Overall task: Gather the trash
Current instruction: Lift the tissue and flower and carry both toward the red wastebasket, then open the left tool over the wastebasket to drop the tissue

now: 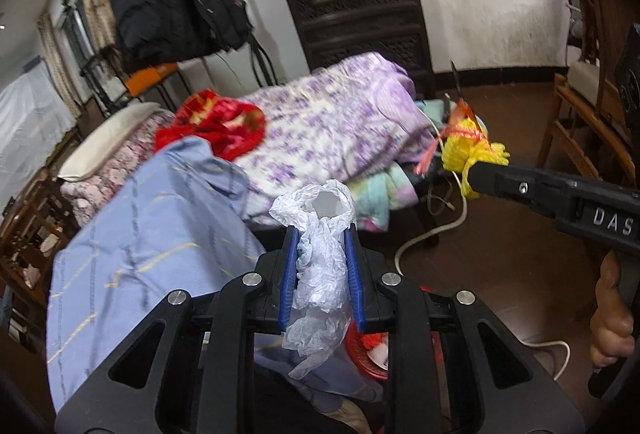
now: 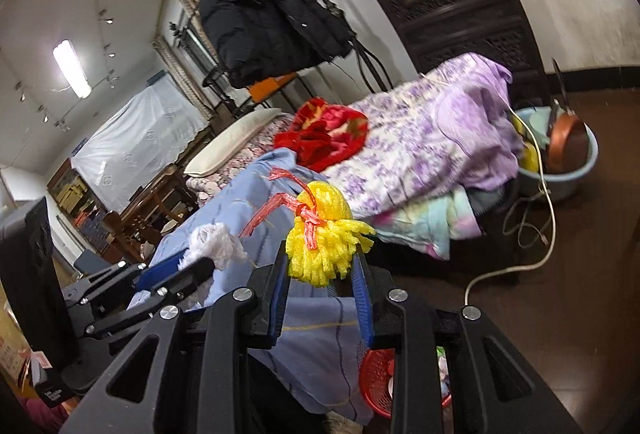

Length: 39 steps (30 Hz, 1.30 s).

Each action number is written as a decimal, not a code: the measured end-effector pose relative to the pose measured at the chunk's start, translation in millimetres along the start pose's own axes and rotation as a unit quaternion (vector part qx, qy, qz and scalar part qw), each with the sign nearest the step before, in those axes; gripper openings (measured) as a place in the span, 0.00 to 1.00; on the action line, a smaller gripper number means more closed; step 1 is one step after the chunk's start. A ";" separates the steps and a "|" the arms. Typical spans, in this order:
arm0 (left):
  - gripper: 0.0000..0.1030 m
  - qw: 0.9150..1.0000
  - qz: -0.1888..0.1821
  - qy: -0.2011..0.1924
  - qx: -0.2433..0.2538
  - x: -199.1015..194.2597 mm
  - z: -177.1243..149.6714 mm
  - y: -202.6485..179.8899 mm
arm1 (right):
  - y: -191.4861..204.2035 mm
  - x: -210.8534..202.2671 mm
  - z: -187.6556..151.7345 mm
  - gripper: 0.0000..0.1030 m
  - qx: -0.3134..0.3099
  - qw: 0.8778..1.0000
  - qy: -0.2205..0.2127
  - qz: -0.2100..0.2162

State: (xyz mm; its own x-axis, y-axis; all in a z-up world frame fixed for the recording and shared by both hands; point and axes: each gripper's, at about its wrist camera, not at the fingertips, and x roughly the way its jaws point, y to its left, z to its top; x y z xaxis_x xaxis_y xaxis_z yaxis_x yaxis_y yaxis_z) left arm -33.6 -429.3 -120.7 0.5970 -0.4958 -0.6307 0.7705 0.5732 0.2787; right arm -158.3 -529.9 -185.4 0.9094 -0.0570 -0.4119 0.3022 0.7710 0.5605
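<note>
Two pieces of trash held aloft over a cluttered bed. The crumpled white tissue (image 1: 320,266), thin, creased and translucent at its edges, is pinched between the blue pads of the left gripper (image 1: 322,234), whose fingers stand narrow around it; its upper end flares into a hollow cup above the fingertips and its lower end trails loose below them. The yellow foam net (image 2: 324,246), a soft, frilled mesh bundle tied with a strip of red plastic ribbon (image 2: 308,222), sits between the tips of the right gripper (image 2: 322,262), whose fingers close on it at a moderate width. Judged from this, the pick-up step is complete for both items and the carry to a bin is in hand. A red mesh basket (image 2: 376,378), perforated plastic and partly hidden below the grippers, seems the likely receptacle; the next move would call for lowering each gripper over its rim before parting the fingers, since both items are light and may cling or drift. Behind lie a pale blue quilted cover (image 1: 152,234), a purple floral blanket (image 1: 332,122), a red plush blanket (image 1: 216,126), and a black padded coat (image 1: 172,2) hung on a rack; a white cable (image 2: 516,266) crosses the dark floor.
</note>
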 end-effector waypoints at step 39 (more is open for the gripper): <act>0.93 0.995 -0.013 0.098 -0.028 59.3 -84.6 6.3 | -27.1 33.8 -31.6 0.28 0.000 0.996 0.079 -0.032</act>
State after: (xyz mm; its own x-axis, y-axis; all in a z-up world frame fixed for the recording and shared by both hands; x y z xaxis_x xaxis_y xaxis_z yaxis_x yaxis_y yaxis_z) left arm -12.3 -399.9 -217.6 0.5184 -0.3768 -0.7676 0.7675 0.6008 0.2234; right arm -144.8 -532.7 -237.3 0.8315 -0.0050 -0.5555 0.3583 0.7690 0.5294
